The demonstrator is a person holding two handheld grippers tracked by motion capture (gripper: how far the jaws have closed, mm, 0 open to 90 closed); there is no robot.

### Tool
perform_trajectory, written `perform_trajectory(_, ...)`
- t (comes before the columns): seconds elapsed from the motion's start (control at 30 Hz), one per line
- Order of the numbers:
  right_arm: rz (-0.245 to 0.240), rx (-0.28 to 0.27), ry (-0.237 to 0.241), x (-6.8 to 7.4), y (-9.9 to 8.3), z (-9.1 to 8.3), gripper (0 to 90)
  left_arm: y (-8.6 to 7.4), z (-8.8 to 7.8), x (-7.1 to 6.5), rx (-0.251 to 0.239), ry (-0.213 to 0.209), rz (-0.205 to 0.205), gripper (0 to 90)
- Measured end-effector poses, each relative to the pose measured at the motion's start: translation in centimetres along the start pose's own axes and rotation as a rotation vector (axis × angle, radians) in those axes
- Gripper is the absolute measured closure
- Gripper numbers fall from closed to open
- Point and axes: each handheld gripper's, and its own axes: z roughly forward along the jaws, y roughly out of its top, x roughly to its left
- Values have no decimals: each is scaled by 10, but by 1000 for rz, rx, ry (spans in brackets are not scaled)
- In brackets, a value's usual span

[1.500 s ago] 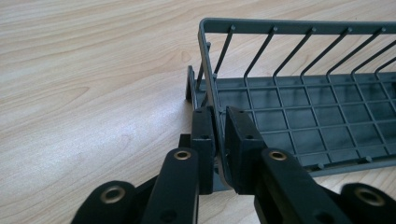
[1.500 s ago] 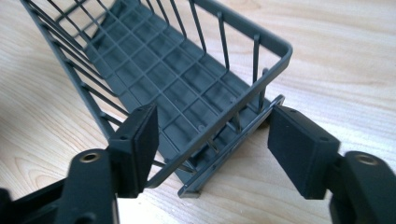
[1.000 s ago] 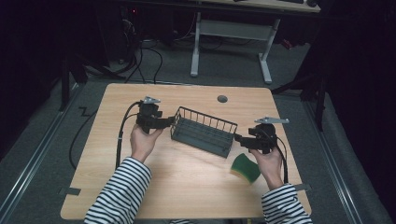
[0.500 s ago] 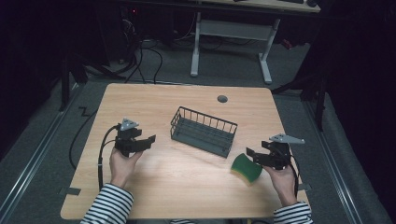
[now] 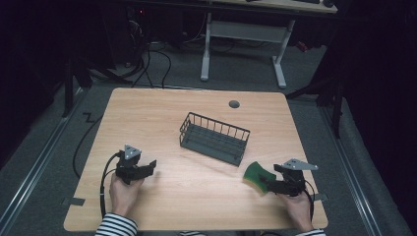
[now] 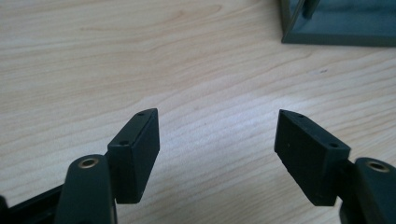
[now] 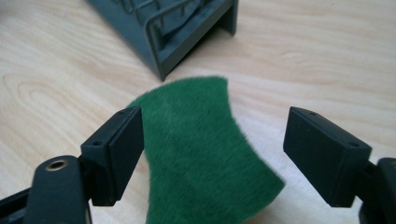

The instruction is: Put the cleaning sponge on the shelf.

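The wooden table [image 5: 196,123] is rectangular with rounded corners, pale grain, and a small round grommet [image 5: 234,104] near its far edge. At mid-table stands a dark wire basket [image 5: 214,138], oblong, with thin upright bars and a solid base; its interior appears empty. The green scouring pad [image 5: 255,174] lies flat on the table near the right front, just beside the basket's near right corner but apart from it. It is fuzzy-fibred with waisted, curved sides, seen close in the right gripper view [image 7: 201,154]. The right gripper [image 5: 266,186] sits low over the pad, jaws spread wide to either side of it, having just been opening; the pads do not press on it. The left gripper [image 5: 147,168], at the left front, has likewise just been opening; its jaws stand well apart over bare wood [image 6: 217,140], nothing between them.
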Motion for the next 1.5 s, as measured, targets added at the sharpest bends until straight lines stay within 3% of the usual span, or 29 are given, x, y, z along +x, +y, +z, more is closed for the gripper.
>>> perform_trajectory(0.23,-33,10,31,6,-4,4,179,-12,11,4,35,22,-14,311)
perform_trajectory(0.37,-60,24,29,8,-2,9,169,-15,13,1,16,46,14,306)
perform_trajectory(0.47,-78,41,27,8,0,13,174,-14,13,1,16,50,11,303)
perform_trajectory(0.53,-96,76,27,7,1,19,176,-14,14,1,15,49,8,300)
perform_trajectory(0.77,-119,100,37,4,1,22,224,-14,14,1,15,48,8,298)
perform_trajectory(0.93,-189,148,32,5,7,23,243,-14,14,1,17,45,7,299)
perform_trajectory(1.2,-227,197,48,4,11,26,253,-14,13,1,15,42,4,299)
perform_trajectory(1.5,-241,208,58,4,13,26,295,-14,13,2,13,39,0,297)
